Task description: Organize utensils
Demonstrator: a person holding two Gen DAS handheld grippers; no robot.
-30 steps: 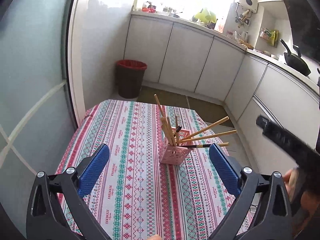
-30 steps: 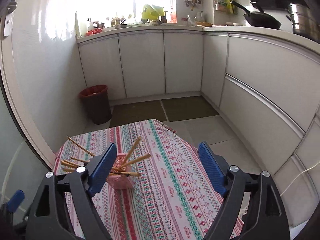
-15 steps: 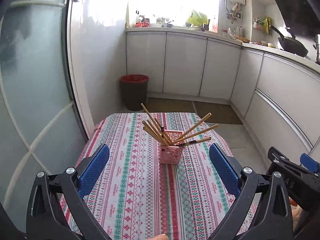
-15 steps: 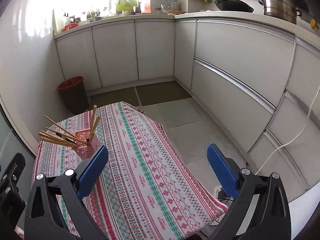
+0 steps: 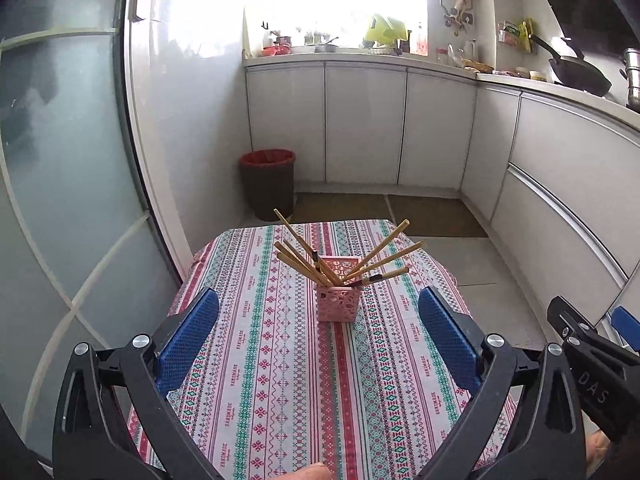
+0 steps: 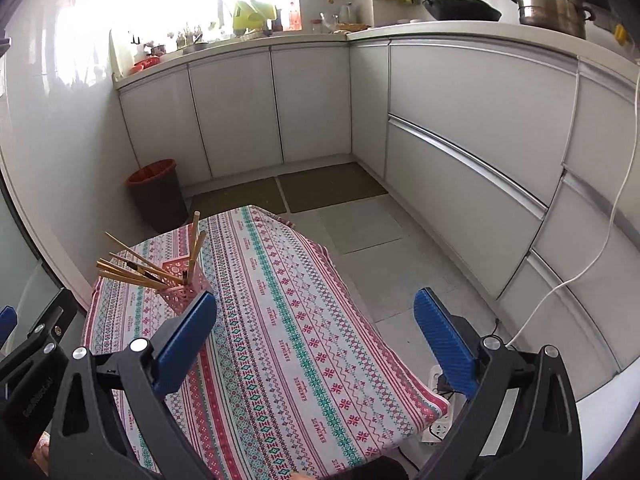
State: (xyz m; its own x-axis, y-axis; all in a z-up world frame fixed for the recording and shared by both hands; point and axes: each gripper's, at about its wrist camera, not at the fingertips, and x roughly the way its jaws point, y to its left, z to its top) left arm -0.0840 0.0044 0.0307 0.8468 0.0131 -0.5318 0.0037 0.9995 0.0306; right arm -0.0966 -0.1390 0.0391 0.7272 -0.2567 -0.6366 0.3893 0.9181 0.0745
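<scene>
Roughly mid-table: a pink perforated holder (image 5: 335, 304) stands upright on the patterned tablecloth (image 5: 260, 380), toward the far half of the table. Wooden chopsticks (image 5: 298, 258) are stuck in it, lower ends down inside, upper ends fanned out. In the left wrist view one bunch leans up and to the left, long axes steeply diagonal; another bunch (image 5: 384, 254) leans up and to the right, lower ones closer to level. At least one stick carries a dark band near the holder rim; its kind is unclear.

Left gripper (image 5: 318, 336): jaws spread wide, nothing between the blue pads (image 5: 188, 336), holder seen ahead in the gap but well beyond the tips. It points down at the table.

Right gripper (image 6: 316, 336): jaws wide apart, empty; only tablecloth and floor between the pads. From this view the holder (image 6: 182, 288) sits to the left, just past the left pad, sticks (image 6: 132, 268) mostly pointing left and up, two (image 6: 194, 244) nearly upright.

Background: red-rimmed bin (image 5: 267, 184) on the floor beyond the table, white cabinets (image 5: 364, 120), dark wok (image 6: 460, 10) on the counter.
</scene>
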